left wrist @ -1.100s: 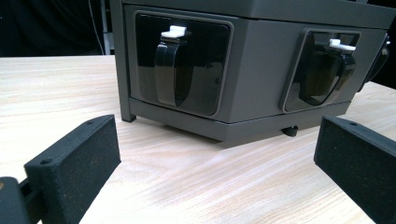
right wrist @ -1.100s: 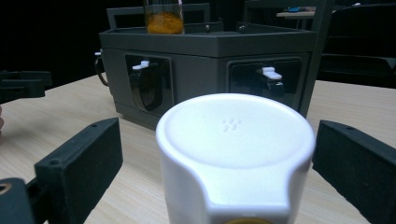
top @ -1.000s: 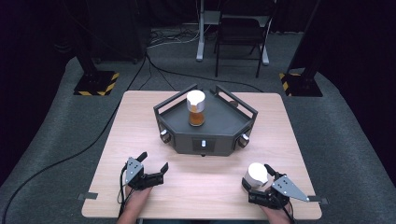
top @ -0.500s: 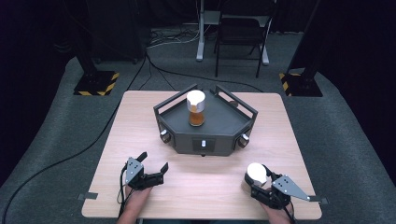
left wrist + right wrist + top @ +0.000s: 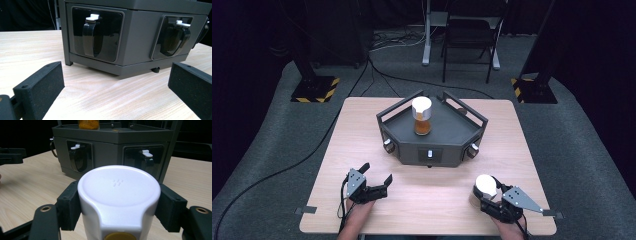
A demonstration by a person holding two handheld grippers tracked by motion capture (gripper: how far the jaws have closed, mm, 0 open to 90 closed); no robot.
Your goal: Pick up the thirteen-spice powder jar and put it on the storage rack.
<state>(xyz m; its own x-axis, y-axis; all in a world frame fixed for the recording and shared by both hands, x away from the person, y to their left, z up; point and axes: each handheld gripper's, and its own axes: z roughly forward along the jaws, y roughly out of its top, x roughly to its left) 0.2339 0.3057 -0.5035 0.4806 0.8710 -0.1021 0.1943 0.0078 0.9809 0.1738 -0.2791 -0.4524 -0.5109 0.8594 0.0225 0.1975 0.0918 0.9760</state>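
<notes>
**White-lidded jar clamped near the front right table edge**

Standing upright on the pale wooden table (image 5: 432,200), near its front right corner: a small round jar with a glossy white plastic lid (image 5: 485,184), yellow contents just visible at the bottom of the right gripper view (image 5: 120,237). Clenched on it from both sides, the right gripper (image 5: 488,196), black padded jaws pressed against the lid's flanks after just closing in. Behind the gripper, its grey three-cornered plate (image 5: 522,199).

Well apart, near the front left edge, the left gripper (image 5: 377,177), jaws spread wide and holding nothing, bare wood between them; pointing toward the table's centre.

Farther back, at mid-table, a dark grey angular metal tray-box with a low railed rim (image 5: 398,132), round knobs at its front corners, black curved handles with white clips set into recessed panels on its faces (image 5: 91,37). On top of it, upright, a second white-lidded jar of orange-brown contents (image 5: 422,116). Beyond the table, grey carpet (image 5: 277,145) and a dark chair (image 5: 469,37).
</notes>
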